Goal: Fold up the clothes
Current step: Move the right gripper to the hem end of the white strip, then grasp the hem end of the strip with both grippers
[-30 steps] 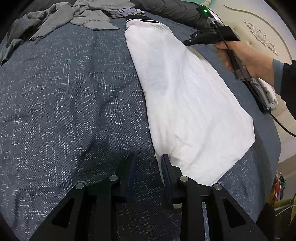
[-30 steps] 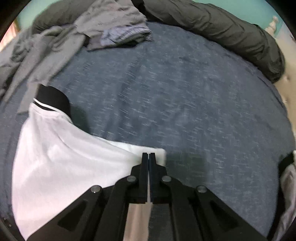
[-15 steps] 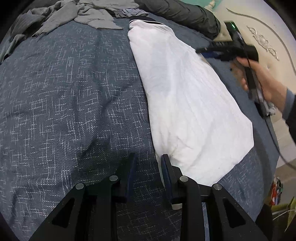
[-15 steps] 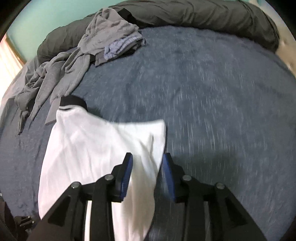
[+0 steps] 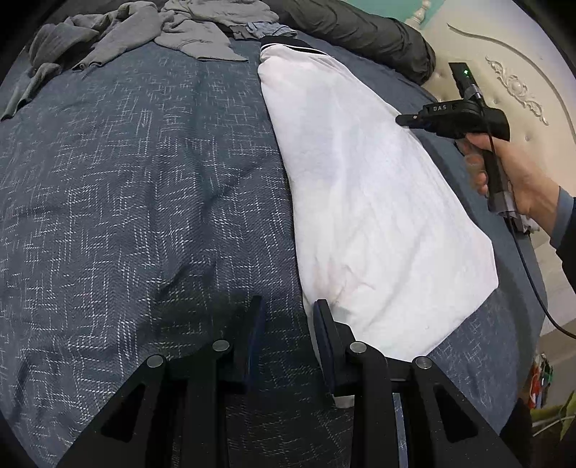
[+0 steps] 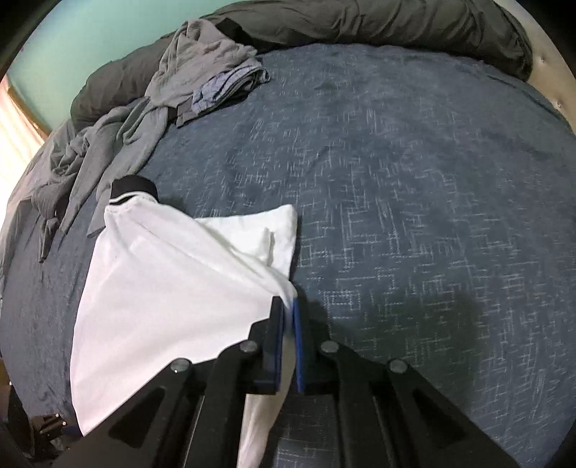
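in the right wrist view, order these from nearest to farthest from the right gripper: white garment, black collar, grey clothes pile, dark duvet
1. white garment, pinched between the right gripper's pads
2. black collar, garment's far left end
3. grey clothes pile, upper left
4. dark duvet, along the bed's far edge

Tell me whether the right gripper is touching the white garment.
Touching. In the right wrist view the right gripper has its blue pads closed on a pinched fold of the white garment, with cloth running down between the fingers.
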{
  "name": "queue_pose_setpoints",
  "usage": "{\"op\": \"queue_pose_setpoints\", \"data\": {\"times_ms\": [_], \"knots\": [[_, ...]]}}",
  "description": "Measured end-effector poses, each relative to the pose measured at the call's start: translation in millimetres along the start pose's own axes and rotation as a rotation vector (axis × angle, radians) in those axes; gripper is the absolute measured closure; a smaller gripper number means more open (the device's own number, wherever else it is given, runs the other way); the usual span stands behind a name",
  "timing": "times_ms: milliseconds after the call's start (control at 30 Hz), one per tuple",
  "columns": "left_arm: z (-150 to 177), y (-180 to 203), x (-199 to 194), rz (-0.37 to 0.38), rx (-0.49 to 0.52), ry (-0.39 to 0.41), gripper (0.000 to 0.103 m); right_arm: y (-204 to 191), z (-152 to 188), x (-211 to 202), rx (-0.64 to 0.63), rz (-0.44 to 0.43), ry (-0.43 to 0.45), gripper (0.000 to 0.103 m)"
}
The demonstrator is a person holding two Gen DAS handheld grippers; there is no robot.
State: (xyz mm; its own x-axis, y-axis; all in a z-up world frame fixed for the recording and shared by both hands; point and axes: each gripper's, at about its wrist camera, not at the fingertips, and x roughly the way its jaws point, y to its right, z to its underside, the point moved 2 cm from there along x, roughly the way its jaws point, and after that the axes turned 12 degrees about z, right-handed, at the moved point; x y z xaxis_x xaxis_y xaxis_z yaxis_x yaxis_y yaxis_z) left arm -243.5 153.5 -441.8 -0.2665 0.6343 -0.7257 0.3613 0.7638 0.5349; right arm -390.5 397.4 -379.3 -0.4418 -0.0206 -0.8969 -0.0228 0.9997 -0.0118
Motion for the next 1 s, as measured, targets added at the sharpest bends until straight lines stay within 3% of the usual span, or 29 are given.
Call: {"op": "queue_pose_setpoints", "data": {"times_ms": [233,433,533,567,667,900,1000], "knots": [[-7,16,-4,0.003,-0.006,0.003,0.073,16,15,-23,0.088,0.016,0.014,0.086],[-15,21,-7,0.035,-0.032,0.004,0.070,20,76,-67,0.112,-0.017,0.020,0.086],[-23,23,-5,0.064,-0.047,0.007,0.064,17,111,-81,0.134,-0.064,-0.016,0.085],[-18,20,-15,0.073,-0.057,0.013,0.061,15,123,-85,0.139,-0.083,-0.032,0.081],[-10,18,-26,0.090,-0.103,0.029,0.056,13,155,-99,0.150,-0.122,-0.040,0.053],[5,14,-56,0.120,-0.196,0.074,0.053,18,199,-109,0.238,-0.181,-0.072,0.050],[-8,25,-42,0.117,-0.184,0.061,0.052,15,205,-112,0.239,-0.195,-0.075,0.050]]}}
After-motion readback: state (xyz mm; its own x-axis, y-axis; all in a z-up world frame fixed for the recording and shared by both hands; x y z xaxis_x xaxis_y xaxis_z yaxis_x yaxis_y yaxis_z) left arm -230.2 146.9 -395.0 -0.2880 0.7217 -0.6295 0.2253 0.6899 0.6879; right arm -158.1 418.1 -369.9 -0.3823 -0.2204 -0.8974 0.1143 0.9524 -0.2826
